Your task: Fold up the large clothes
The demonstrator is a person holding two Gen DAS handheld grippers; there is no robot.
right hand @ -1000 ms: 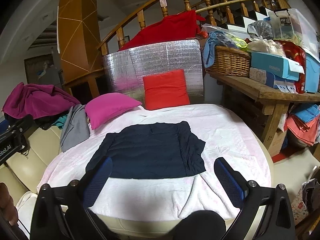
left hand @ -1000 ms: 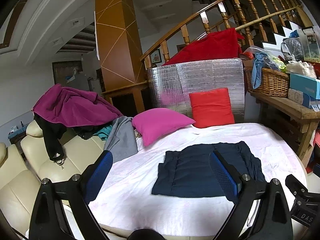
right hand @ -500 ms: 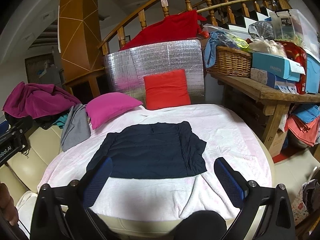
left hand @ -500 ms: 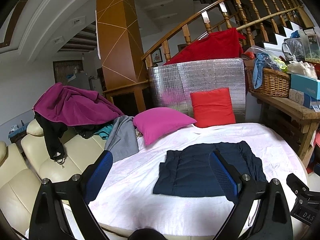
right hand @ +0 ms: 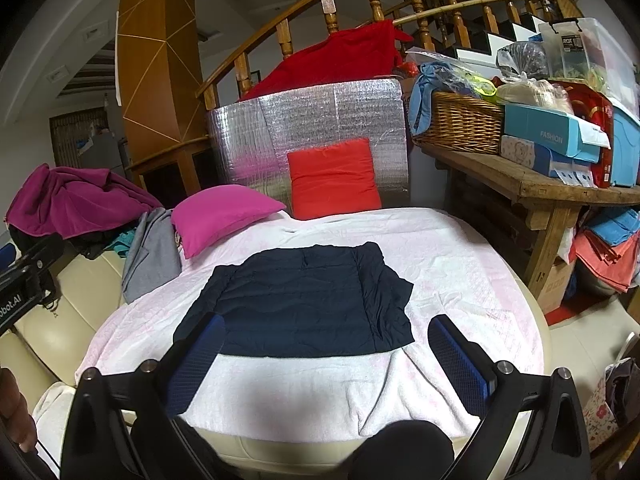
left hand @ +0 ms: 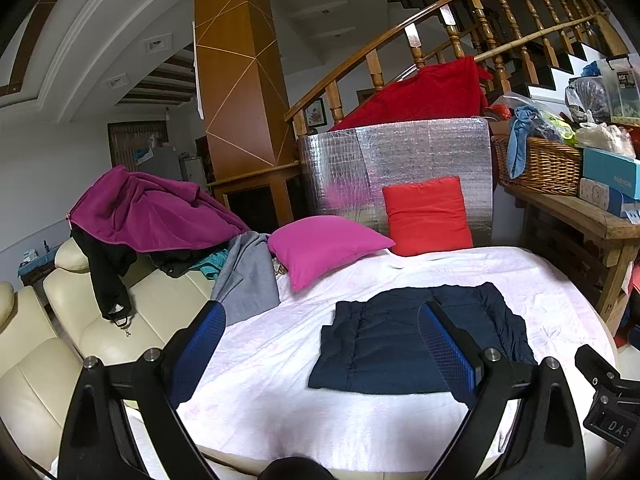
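A dark navy quilted garment point(left hand: 404, 340) point(right hand: 300, 304) lies folded into a rough rectangle on the pale pink cover of a round bed point(left hand: 280, 364) point(right hand: 452, 264). My left gripper point(left hand: 322, 344) hovers open near the bed's front edge, short of the garment and left of its middle. In the right wrist view, my right gripper point(right hand: 326, 356) also stands open just before the garment's near hem, with nothing between its fingers. A part of the other gripper's body shows at the edge of each view.
A magenta pillow point(left hand: 324, 246) and a red pillow point(left hand: 426, 214) lean at the bed's far side before a silver foil panel point(right hand: 308, 128). Purple, grey and black clothes point(left hand: 152, 216) pile on the cream sofa point(left hand: 100, 320) at left. A wooden bench point(right hand: 532, 184) with a basket and boxes stands right.
Both views have drifted very slightly; the garment and both open grippers stand as before.
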